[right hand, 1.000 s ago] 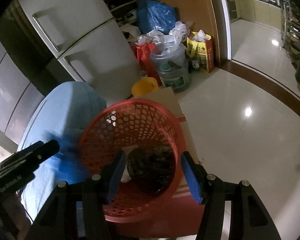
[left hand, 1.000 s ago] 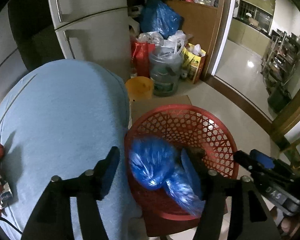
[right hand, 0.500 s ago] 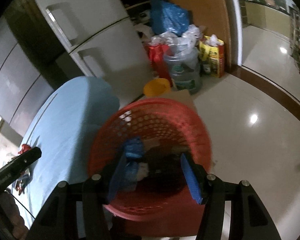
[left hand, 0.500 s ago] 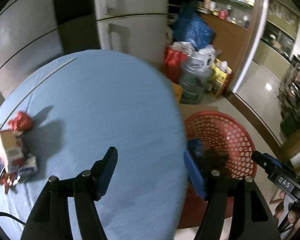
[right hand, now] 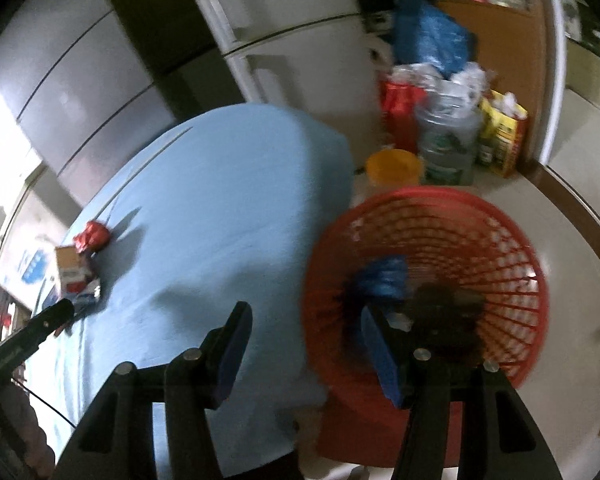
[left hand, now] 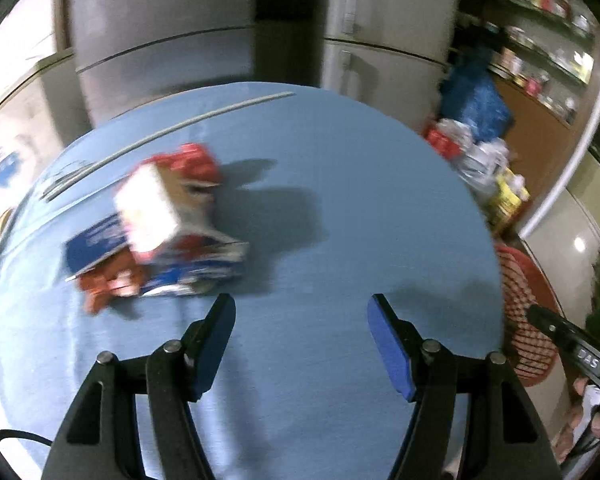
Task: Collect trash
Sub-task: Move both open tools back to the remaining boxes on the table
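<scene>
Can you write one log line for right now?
left gripper: open, empty | right gripper: open, empty | trash pile: on table | basket: holds blue bag

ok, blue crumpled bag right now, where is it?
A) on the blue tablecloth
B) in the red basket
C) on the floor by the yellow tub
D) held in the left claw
B: in the right wrist view the blue crumpled bag lies inside the red basket, and the left claw stands open with nothing in it.
</scene>
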Action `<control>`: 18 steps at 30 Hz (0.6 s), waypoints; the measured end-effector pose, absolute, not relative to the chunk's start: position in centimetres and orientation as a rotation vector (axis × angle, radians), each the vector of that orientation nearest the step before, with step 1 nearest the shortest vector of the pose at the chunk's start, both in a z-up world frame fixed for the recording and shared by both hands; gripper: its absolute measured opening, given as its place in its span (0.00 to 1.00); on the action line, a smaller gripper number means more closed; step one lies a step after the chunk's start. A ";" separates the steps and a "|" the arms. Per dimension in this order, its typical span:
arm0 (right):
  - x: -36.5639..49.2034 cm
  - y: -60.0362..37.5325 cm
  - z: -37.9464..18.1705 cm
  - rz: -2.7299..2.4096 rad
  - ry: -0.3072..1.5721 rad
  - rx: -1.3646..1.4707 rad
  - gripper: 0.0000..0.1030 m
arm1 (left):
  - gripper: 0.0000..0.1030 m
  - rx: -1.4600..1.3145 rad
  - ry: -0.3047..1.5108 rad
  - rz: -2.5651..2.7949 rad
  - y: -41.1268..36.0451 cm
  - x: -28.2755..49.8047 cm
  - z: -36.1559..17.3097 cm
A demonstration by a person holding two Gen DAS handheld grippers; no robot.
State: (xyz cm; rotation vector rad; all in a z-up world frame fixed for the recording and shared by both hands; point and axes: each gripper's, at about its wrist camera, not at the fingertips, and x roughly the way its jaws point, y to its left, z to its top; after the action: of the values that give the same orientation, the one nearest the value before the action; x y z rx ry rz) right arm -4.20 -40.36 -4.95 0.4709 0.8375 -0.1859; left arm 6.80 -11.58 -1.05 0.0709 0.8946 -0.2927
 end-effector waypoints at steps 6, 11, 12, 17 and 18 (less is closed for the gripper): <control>-1.5 -35.4 -3.9 -0.081 0.865 0.394 0.59 | 0.67 -0.009 0.889 -0.137 -3.5 7.4 -1.8; 2.4 -28.1 -1.6 0.096 0.861 0.284 0.59 | 0.67 -0.103 0.906 -0.003 3.3 7.0 -3.0; 3.2 -26.4 -1.1 0.136 0.856 0.260 0.59 | 0.67 -0.119 0.909 0.011 4.4 6.8 -3.3; 6.8 -18.0 0.8 0.290 0.818 0.109 0.59 | 0.67 -0.155 0.917 0.055 6.9 6.0 -4.3; 7.8 -16.0 1.0 0.319 0.810 0.077 0.59 | 0.67 -0.160 0.917 0.057 7.2 5.9 -4.5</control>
State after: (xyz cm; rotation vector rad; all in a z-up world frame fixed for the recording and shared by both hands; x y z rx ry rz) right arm 7.78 -15.96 1.00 0.0773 0.8103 0.3190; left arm 5.89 7.17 -4.49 -0.1603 0.9175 0.0574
